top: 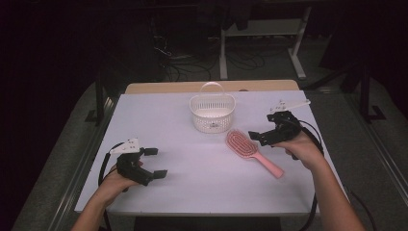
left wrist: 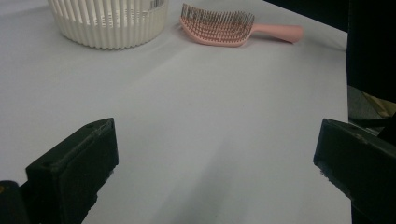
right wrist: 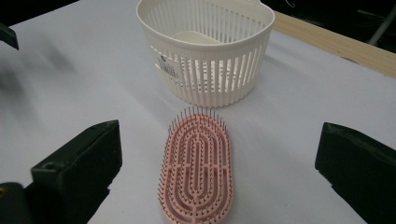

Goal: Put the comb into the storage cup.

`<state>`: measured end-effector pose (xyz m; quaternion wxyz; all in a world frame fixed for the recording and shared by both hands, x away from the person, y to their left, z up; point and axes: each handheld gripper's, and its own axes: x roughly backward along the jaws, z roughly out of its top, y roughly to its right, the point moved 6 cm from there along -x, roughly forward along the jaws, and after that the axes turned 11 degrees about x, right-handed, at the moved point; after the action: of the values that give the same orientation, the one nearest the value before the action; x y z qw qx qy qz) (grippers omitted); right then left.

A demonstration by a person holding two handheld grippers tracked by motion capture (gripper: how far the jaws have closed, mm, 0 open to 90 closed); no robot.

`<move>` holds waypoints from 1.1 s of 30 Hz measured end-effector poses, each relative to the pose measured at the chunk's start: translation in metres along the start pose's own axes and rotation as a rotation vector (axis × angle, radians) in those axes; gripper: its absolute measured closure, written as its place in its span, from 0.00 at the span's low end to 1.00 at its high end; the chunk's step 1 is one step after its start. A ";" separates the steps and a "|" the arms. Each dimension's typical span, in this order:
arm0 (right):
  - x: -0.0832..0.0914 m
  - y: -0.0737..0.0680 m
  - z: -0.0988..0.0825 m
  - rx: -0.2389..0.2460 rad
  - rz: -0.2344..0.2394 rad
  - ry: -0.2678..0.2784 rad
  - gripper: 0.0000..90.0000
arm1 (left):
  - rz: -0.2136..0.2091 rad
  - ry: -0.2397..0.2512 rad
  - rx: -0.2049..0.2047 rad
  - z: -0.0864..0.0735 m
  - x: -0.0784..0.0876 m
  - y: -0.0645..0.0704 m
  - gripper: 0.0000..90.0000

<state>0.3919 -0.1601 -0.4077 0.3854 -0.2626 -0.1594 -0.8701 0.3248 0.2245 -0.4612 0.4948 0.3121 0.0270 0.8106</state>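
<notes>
Pink hairbrush [top: 252, 151] is lying bristles-up mid-frame, handle pointing lower right, head toward the white basket [top: 212, 113]; right hand-held gripper [top: 257, 138] is hovering wide open beside its head.

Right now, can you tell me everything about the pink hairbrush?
The pink hairbrush looks like plastic, with an oval vented head full of thin bristles and a plain handle. It lies flat on the white table, bristles up, head nearest the white basket without touching it. The right gripper hovers open at its head; nothing grips it.
</notes>
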 end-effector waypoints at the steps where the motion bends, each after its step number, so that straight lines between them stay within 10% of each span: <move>1: -0.001 0.001 0.001 0.003 -0.001 -0.001 0.00 | -0.001 0.001 0.000 0.000 0.000 0.000 0.00; 33: -0.005 0.001 0.003 0.037 0.040 -0.104 0.00 | -0.002 -0.001 -0.002 0.000 0.000 0.000 0.00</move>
<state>0.3967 -0.1567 -0.4078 0.3988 -0.3036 -0.1900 -0.8442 0.3245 0.2243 -0.4612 0.4960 0.3119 0.0261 0.8099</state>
